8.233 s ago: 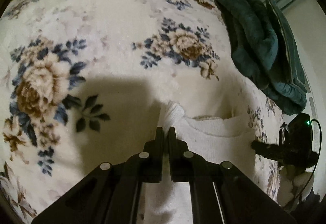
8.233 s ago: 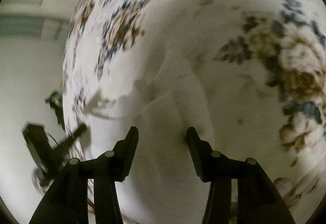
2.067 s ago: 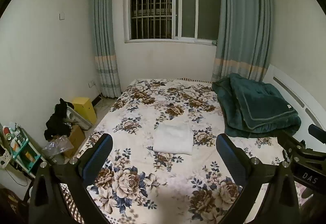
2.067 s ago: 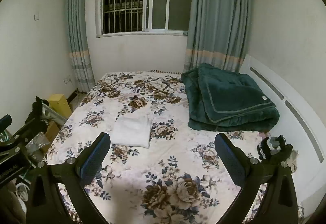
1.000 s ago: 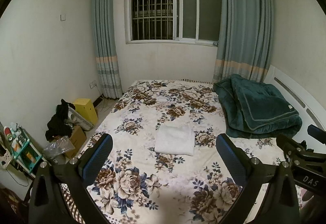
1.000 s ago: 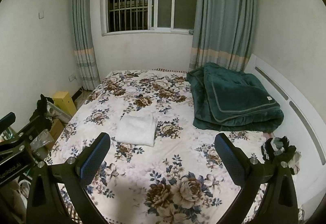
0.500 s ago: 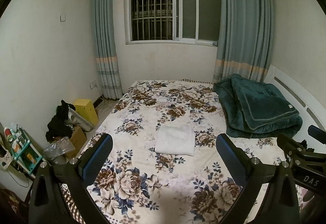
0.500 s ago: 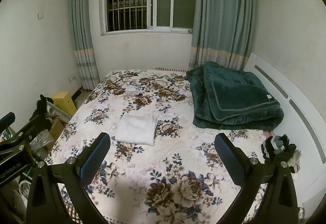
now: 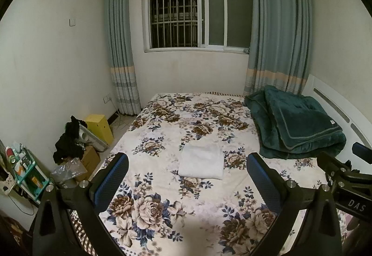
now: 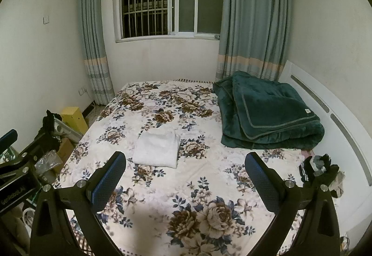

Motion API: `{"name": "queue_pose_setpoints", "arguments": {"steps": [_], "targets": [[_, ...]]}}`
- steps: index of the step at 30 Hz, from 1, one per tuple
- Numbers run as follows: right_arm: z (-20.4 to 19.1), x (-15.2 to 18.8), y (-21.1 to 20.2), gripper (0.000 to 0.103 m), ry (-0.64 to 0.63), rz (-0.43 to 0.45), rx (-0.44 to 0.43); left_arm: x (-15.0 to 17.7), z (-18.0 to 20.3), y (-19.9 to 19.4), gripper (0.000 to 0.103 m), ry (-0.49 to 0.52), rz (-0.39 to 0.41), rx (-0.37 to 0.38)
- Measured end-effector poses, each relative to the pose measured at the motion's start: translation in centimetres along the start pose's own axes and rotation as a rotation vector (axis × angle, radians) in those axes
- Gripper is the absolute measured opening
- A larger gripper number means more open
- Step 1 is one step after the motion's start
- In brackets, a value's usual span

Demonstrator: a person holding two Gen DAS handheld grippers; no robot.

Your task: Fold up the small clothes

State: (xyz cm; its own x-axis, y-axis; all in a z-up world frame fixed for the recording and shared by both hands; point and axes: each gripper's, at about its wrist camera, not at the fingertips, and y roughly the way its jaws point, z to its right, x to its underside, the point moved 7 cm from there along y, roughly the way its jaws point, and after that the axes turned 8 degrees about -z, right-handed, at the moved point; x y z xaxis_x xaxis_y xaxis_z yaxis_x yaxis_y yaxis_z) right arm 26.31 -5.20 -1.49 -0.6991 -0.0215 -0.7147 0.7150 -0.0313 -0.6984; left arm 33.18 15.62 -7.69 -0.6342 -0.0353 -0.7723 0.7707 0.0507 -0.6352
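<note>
Garment point(image 9: 201, 161) lying folded on bed point(image 9: 162, 204) (unchanged); I am still holding left gripper point(image 9: 187, 176) and right gripper point(image 10: 184, 175) spread, clear of it.

"DAS" on the right claw point(image 9: 355, 203) body, "GenRobot.AI" on the left claw point(image 10: 12, 195) body

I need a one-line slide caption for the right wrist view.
Open right tongs held back from floral bed; folded white cloth lies flat.

Folded white cloth point(image 9: 201, 161) on floral bed point(image 9: 162, 186), left claw point(image 9: 187, 172) spread wide.
</note>
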Motion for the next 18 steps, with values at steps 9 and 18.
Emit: {"name": "queue_pose_setpoints", "arguments": {"steps": [9, 18], "targets": [[0.02, 0.04, 0.00, 0.103, 0.000, 0.002, -0.001, -0.30, -0.17, 0.06, 0.103, 0.004, 0.005, -0.005], [-0.68, -0.38, 0.13, 0.103, 0.002, 0.003, -0.001, -0.53, -0.30, -0.02, 0.103, 0.005, 0.005, -0.006]]}}
